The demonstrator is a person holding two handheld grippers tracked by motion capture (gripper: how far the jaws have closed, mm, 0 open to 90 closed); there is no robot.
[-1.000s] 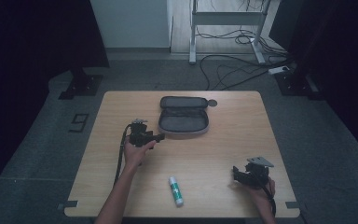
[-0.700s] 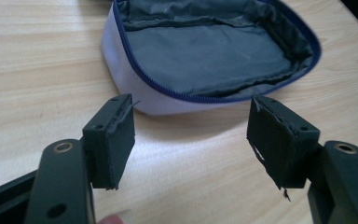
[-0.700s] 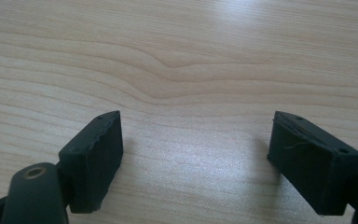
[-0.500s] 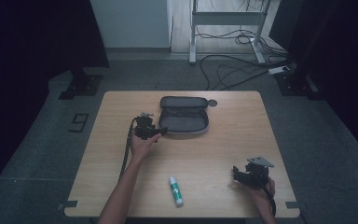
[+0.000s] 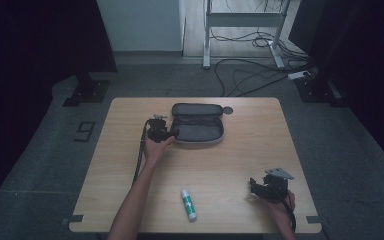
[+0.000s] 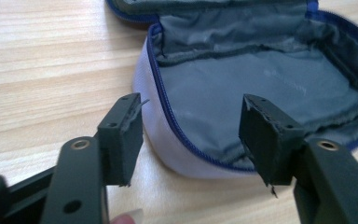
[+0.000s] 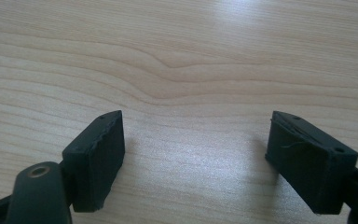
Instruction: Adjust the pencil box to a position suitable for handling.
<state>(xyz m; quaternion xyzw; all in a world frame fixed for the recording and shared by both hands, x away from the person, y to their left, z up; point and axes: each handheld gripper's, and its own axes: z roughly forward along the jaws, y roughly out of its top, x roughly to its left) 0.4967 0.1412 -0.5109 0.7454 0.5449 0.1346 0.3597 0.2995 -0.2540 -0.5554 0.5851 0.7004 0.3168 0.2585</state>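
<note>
An open grey pencil case [image 5: 197, 128] with a blue zip lies at the back middle of the wooden table [image 5: 245, 145]; its grey lining [image 6: 261, 84] is bare inside. My left gripper [image 5: 166, 133] is open at the case's left end, its jaws straddling the near rim [image 6: 177, 154] without touching it. A white glue stick with a green label [image 5: 188, 204] lies near the front edge. My right gripper [image 5: 258, 187] rests open over bare wood [image 7: 191, 93] at the front right, nothing between its fingers [image 7: 98, 158].
A round dark disc [image 5: 227, 110] sits by the case's right end. Beyond the table stand a dark stand base [image 5: 85, 92], desk legs [image 5: 207, 50] and cables on the floor [image 5: 250, 80].
My left gripper has moved away from me and to the right, up to the left end of the pencil case. The right gripper has stayed put.
</note>
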